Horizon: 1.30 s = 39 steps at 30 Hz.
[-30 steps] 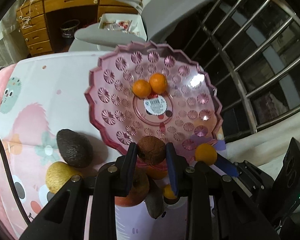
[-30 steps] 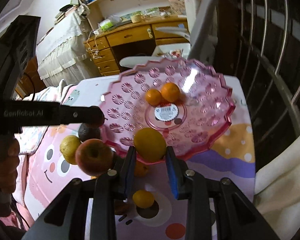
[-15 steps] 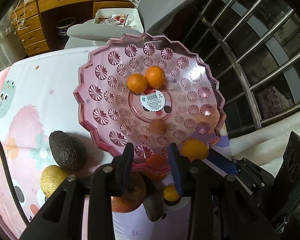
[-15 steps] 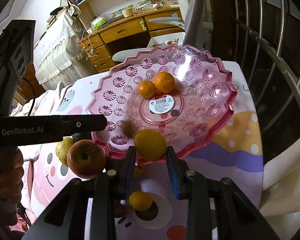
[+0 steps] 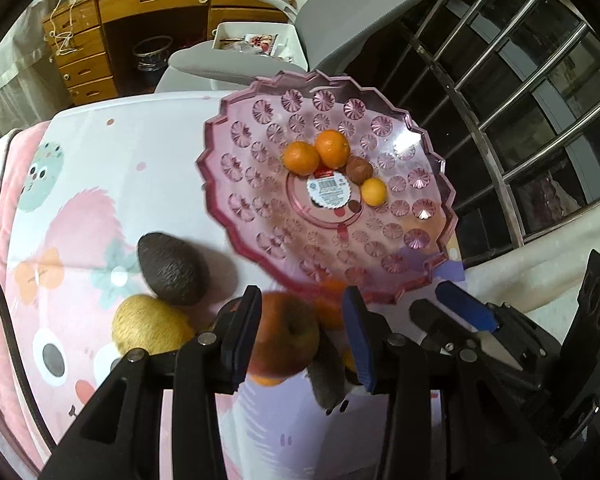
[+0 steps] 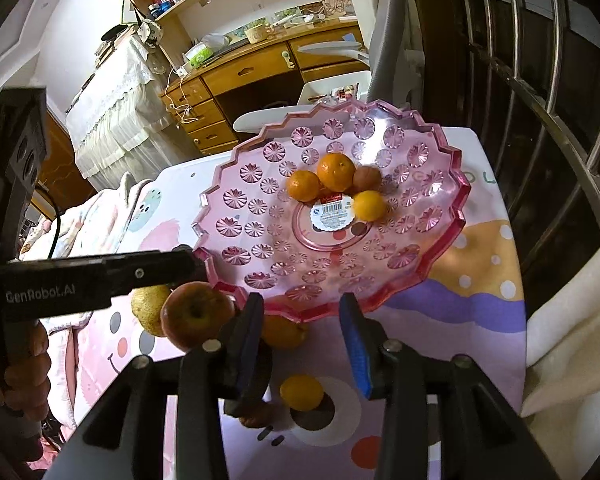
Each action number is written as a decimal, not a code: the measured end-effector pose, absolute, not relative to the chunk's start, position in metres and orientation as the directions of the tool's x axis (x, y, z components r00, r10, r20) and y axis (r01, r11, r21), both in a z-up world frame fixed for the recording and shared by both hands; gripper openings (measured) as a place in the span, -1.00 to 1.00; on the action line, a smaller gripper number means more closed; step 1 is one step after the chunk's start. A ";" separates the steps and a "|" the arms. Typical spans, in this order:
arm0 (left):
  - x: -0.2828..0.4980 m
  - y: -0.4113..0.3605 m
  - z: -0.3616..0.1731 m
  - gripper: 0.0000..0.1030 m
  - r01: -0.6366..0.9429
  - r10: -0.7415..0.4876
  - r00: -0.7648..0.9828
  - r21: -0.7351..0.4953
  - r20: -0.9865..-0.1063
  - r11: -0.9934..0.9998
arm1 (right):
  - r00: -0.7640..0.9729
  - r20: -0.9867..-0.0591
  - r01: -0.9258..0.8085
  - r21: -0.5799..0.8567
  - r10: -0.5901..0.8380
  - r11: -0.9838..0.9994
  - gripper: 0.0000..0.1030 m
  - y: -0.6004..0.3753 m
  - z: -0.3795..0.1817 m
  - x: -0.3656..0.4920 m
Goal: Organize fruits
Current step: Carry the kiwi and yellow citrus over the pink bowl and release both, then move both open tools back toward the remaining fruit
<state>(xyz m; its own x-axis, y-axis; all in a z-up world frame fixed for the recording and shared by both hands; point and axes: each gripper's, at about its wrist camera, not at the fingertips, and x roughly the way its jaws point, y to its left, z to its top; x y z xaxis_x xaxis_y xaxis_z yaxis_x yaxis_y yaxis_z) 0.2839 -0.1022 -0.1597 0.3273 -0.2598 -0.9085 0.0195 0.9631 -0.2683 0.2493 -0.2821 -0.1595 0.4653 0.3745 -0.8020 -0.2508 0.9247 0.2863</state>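
Observation:
A pink scalloped plastic plate (image 5: pixel 260 152) (image 6: pixel 244 216) holds two mandarins (image 5: pixel 316 152) (image 6: pixel 324 176), a brown round fruit (image 5: pixel 359 169) (image 6: pixel 366 178) and a small yellow-orange fruit (image 5: pixel 374 191) (image 6: pixel 369 205). My left gripper (image 5: pixel 300 332) is open, its fingers either side of a red apple (image 5: pixel 282 338) (image 6: pixel 196 314) by the plate's near rim. My right gripper (image 6: pixel 300 332) is open and empty at the plate's near edge, above an orange (image 6: pixel 282 332) and a small orange (image 6: pixel 302 392) on the mat.
A dark avocado (image 5: pixel 172 268) and a yellow-green fruit (image 5: pixel 150 324) (image 6: pixel 150 308) lie left of the apple on the cartoon mat (image 5: pixel 80 220). A grey chair (image 5: pixel 240 64) and wooden desk (image 5: pixel 140 8) stand behind. A metal railing (image 5: pixel 520 100) runs along the right.
Both grippers opened. The brown fruit from the left and the yellow-orange fruit from the right now lie on the plate. Both grippers drew back toward the near rim.

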 end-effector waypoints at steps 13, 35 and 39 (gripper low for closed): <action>0.227 -0.057 -0.165 -0.22 -0.003 -0.262 0.308 -0.276 -0.914 0.961 | 0.403 -0.836 -0.154 0.339 0.373 0.928 -0.23 -0.271 -0.167 0.210; 0.171 0.049 -0.148 0.10 0.194 -0.296 0.275 -0.249 -0.915 0.949 | 0.474 -0.808 0.195 0.483 0.349 0.854 -0.05 -0.207 -0.163 0.137; 0.176 0.057 -0.147 0.32 0.241 -0.294 0.266 -0.232 -0.918 0.942 | 0.494 -0.800 0.236 0.500 0.340 0.833 0.10 -0.196 -0.161 0.133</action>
<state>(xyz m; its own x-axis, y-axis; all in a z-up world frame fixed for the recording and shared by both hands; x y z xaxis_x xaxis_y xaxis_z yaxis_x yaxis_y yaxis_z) 0.1760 0.0569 -0.1475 0.2660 -0.2945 -0.9179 0.2410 0.9423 -0.2324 0.1333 -0.1964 -0.1606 0.4936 0.3403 -0.8004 0.2360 0.8333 0.4998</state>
